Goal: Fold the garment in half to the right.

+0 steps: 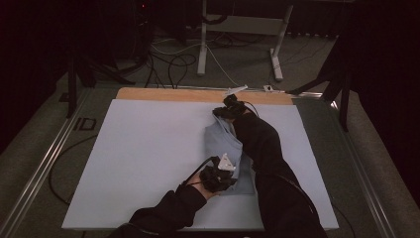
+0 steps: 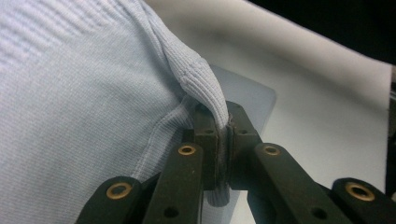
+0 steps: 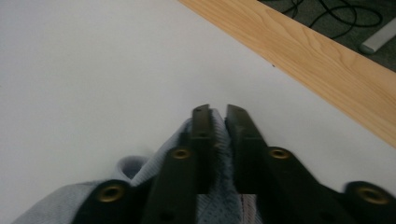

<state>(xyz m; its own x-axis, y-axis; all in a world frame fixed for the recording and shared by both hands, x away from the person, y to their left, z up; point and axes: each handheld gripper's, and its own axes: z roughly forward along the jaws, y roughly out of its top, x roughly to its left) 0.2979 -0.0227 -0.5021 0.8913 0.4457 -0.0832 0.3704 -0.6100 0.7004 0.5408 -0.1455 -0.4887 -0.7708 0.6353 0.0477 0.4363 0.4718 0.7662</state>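
Now I'm holding the soft, limp cloth [image 1: 225,148] by its ribbed hem, left gripper [image 2: 223,135] pinching it tight, right gripper [image 3: 218,114] jaws slightly parted around its far edge.

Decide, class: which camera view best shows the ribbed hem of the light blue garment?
The left gripper view: the ribbed hem is close and sharp, pinched between that gripper's jaws. The high view shows the whole garment, small; the right gripper view shows blurred cloth.

Black sleeves [image 1: 270,163] cover both forearms; each black gripper has brass-ringed screws [image 2: 187,150], a black cable [image 1: 198,168], one a grey three-cornered plate [image 1: 227,162]
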